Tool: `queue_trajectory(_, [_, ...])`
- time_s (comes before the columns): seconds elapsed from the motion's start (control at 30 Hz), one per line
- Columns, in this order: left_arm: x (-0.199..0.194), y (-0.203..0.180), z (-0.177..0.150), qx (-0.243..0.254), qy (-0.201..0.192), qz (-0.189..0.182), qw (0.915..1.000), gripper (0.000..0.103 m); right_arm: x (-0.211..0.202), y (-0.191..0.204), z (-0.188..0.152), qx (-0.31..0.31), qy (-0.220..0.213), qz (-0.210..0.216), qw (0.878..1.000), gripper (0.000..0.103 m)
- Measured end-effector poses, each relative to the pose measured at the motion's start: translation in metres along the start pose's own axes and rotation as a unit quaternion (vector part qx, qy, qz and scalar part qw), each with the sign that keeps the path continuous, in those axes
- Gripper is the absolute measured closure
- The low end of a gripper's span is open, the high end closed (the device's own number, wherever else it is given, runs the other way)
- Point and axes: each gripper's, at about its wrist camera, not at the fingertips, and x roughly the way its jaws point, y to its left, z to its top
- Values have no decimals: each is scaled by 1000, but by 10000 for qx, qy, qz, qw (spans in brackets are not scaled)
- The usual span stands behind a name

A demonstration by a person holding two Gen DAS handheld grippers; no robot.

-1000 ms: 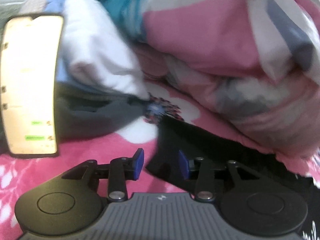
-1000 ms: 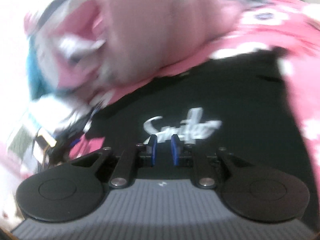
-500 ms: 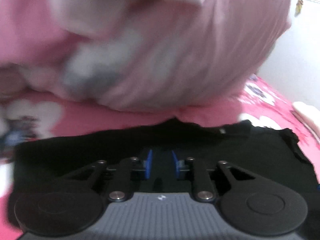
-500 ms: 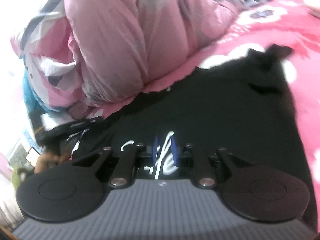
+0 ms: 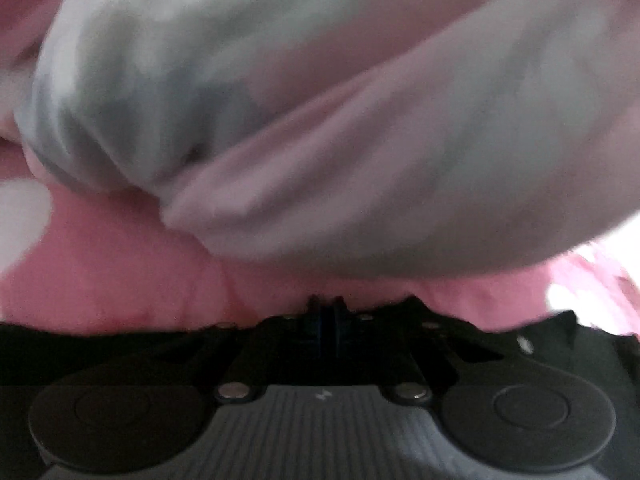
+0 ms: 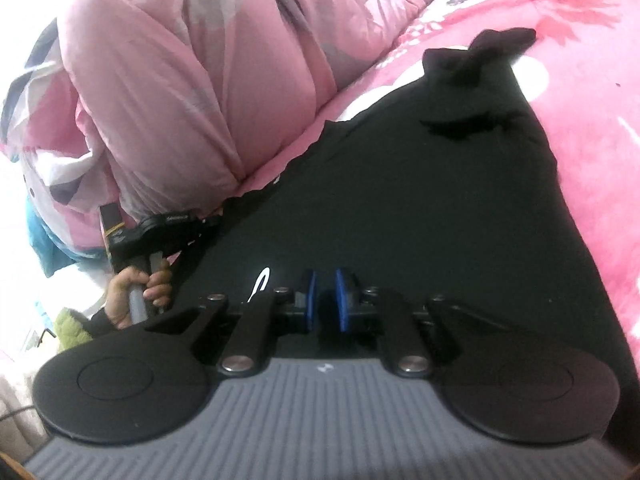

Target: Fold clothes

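Observation:
A black T-shirt [image 6: 420, 208] with a white print [image 6: 262, 280] lies spread flat on the pink flowered bed sheet [image 6: 580, 100]. My right gripper [image 6: 326, 300] sits low over the shirt's near edge, its blue pads close together with dark cloth between them. In the right wrist view my left gripper [image 6: 208, 222], held by a hand [image 6: 132, 288], is at the shirt's left edge beside the duvet. In the blurred left wrist view the left gripper [image 5: 326, 320] is shut on the edge of the black shirt [image 5: 80, 356]. The shirt's far sleeve [image 6: 492, 46] is crumpled.
A bulky pink and grey duvet [image 6: 180, 80] is heaped along the shirt's left side and fills the left wrist view [image 5: 320, 100] just ahead of the fingers. Blue cloth [image 6: 44, 240] and something green [image 6: 72, 324] lie at the far left.
My left gripper swung from the pile at the bed's left to the shirt's edge and went from open to shut. The right gripper pulled back along the shirt, past the white print.

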Motion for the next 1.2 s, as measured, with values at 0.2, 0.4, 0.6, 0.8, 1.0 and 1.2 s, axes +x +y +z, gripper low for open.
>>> queue_trajectory(0.2, [-46, -32, -31, 571, -469, 662, 9951, 48, 0, -1, 3, 93, 129, 4, 9999, 91])
queue_trajectory(0.4, [-99, -73, -53, 1324, -638, 377, 9884, 31, -33, -8, 39, 77, -53, -230, 9997, 82])
queue_trajectory(0.6, [-96, -148, -60, 1768, -236, -177, 9838, 32, -49, -22, 91, -507, -413, -934, 9935, 73])
queue_trajectory(0.8, [-81, -229, -83, 2058, 62, -983, 9736, 45, -22, -66, 135, 123, -522, -1111, 9924, 66])
queue_trajectory(1.0, [-58, -295, -101, 2097, 730, -1919, 9560, 58, 6, -134, 173, 1598, -462, -814, 9827, 67])
queue_trajectory(1.2, [-43, -335, -122, 2289, 886, -1982, 9489, 76, 13, -148, 188, 1781, -505, -702, 9802, 81])
